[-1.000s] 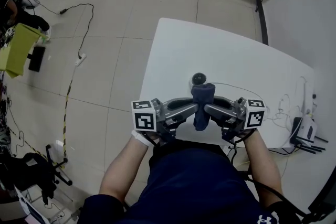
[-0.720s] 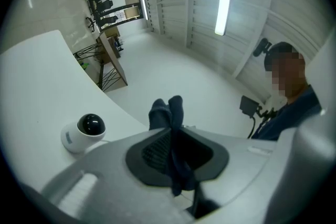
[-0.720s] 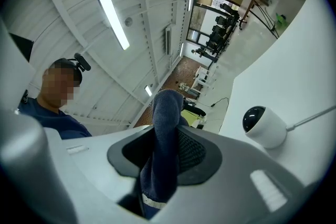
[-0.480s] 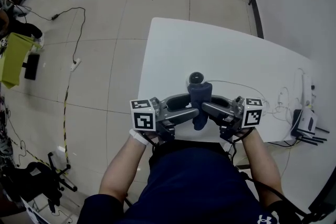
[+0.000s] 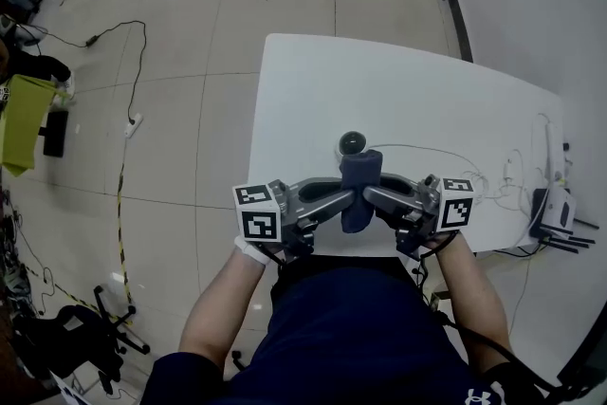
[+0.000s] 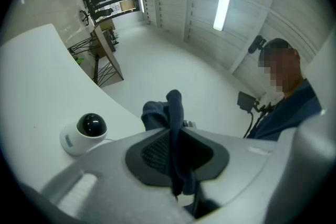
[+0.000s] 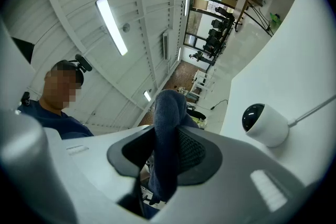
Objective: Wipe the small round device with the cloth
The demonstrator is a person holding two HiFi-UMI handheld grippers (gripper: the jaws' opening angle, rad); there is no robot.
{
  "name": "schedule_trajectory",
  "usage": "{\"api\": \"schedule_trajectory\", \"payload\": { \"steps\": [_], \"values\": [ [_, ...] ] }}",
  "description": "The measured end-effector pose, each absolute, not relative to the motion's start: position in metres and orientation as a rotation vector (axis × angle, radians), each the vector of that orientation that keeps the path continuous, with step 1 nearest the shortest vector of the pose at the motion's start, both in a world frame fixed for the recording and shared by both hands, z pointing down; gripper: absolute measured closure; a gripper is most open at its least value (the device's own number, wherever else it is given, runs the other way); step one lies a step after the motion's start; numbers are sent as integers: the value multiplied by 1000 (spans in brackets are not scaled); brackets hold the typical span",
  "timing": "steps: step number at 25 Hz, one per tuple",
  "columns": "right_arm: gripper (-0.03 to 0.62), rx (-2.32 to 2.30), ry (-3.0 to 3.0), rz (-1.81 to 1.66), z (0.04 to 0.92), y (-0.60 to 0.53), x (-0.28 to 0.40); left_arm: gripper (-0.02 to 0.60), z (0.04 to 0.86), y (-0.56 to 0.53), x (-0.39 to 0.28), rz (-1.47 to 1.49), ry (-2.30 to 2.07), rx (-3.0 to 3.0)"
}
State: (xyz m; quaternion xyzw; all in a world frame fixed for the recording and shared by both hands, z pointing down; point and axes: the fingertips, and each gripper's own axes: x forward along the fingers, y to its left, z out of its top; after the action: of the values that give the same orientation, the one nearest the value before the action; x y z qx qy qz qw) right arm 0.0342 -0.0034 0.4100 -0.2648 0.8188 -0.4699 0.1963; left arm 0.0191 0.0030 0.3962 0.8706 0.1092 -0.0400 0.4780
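The white table [image 5: 313, 90] spreads ahead of both grippers, bare but for the task's thing and its cable. The left gripper [image 5: 334, 201] and the right gripper [image 5: 377, 196] point toward each other at the near edge, the dark blue cloth [image 5: 359, 187] bunched upright between them. The left gripper's jaws have just been closing and now pinch one side of the cloth; the right gripper's jaws clamp the other side. The small round device [image 5: 352, 145], a white dome camera, sits on the table just beyond the tips, apart from the cloth, with a thin white cable [image 5: 427, 150] trailing off past the right gripper. The step looks like readying the cloth; next it must be carried forward and down onto the dome. No container is in view.
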Motion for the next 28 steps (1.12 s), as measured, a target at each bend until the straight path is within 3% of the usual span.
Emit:
{"api": "schedule_trajectory", "payload": {
  "steps": [10, 17, 24, 28],
  "values": [
    [437, -912, 2201, -1240, 413, -11, 61, 543, 393, -9, 35, 102, 175, 2497],
    [447, -1109, 2105, -1259, 438, -12, 96, 543, 422, -34, 38, 492, 30, 2818],
    [477, -1381, 2026, -1318, 485, -15, 115, 543, 470, -29, 57, 1030, 197, 2976],
    [482, -1399, 1973, -1355, 496, -12, 115, 543, 482, -36, 64, 1149, 321, 2918]
  ]
}}
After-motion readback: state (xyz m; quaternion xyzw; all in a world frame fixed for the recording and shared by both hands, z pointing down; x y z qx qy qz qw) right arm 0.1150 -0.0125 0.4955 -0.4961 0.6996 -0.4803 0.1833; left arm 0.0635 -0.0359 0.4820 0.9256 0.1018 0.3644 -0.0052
